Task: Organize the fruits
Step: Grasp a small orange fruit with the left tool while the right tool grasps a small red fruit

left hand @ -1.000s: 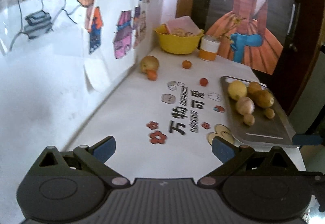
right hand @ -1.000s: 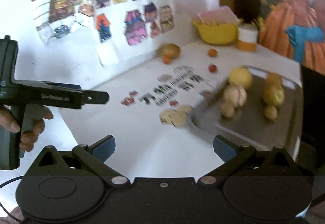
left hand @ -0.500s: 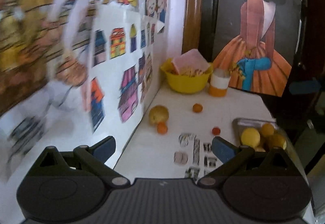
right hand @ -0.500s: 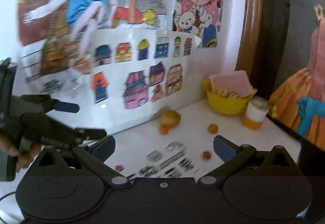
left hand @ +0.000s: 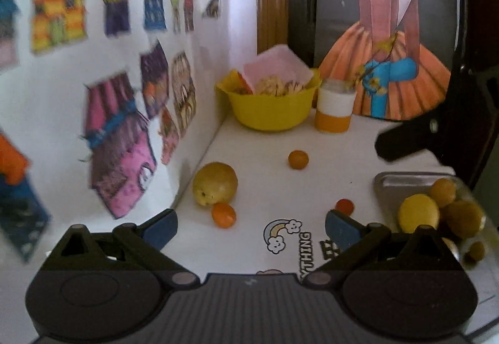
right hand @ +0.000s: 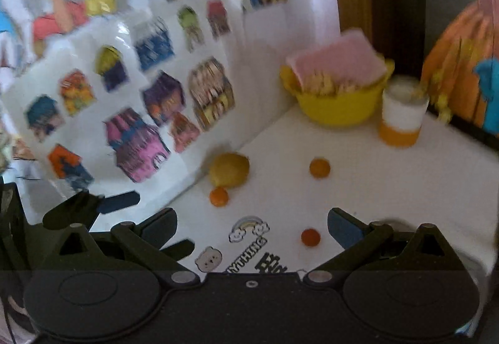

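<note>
Both our grippers, left gripper and right gripper, spread wide, carrying nothing. Landmark: metal tray, already part-loaded. Just left of it, red fruit; further left, small orange fruit touching yellow pear; behind the tray, another orange one. Probably light, round, rolls easily; pinch across the middle.

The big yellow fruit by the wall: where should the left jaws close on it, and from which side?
Grip the big yellow fruit across its widest middle, coming from above or from the open table side. The wall sits close behind it, and the small orange fruit touches its front lower edge, so a low frontal approach would likely knock that one away.
</note>
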Demonstrator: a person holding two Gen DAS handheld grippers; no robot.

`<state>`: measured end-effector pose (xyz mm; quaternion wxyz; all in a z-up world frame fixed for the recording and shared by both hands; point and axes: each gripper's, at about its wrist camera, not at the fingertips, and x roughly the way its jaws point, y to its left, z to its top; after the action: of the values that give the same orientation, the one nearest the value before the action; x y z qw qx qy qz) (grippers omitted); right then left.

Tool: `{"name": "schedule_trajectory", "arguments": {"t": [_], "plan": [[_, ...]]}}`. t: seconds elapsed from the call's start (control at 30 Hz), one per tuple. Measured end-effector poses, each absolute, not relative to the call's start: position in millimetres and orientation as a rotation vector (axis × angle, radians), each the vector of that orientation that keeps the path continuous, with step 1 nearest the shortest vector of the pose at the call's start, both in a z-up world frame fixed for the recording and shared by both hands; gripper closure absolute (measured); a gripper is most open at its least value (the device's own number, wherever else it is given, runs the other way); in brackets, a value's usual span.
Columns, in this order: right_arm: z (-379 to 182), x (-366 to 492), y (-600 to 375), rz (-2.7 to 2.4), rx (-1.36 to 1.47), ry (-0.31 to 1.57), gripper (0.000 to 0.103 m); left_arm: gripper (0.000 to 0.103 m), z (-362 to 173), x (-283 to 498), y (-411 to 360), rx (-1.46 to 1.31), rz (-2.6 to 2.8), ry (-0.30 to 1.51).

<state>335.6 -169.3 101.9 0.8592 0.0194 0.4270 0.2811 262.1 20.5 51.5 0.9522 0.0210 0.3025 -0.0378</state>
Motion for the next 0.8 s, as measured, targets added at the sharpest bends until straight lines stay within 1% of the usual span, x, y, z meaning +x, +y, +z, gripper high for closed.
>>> {"name": "schedule_trajectory", "arguments": {"t": [0.1,0.2,0.37,0.43,0.57,0.67,0.8], "plan": [[75,355,-172,0.585,0.107,0.975,0.002,0.0,37,279,23,0.044,-0.071,0.636],[54,371,-176,0.568,0.163,1.025,0.005,0.0,24,294,26,0.035,-0.057,0.656],[33,387,-180,0.542,0.22,1.061,0.015,0.001,9,312,31,0.014,-0.039,0.675],[26,391,-181,0.533,0.224,1.068,0.019,0.004,6,317,33,0.012,-0.031,0.678],[14,398,-180,0.519,0.223,1.09,0.029,0.018,0,325,38,-0.018,-0.015,0.688],[9,401,-178,0.512,0.206,1.099,0.036,0.023,-3,328,41,-0.048,-0.014,0.688],[3,402,-175,0.501,0.182,1.102,0.038,0.032,-4,330,42,-0.05,-0.014,0.691]]}}
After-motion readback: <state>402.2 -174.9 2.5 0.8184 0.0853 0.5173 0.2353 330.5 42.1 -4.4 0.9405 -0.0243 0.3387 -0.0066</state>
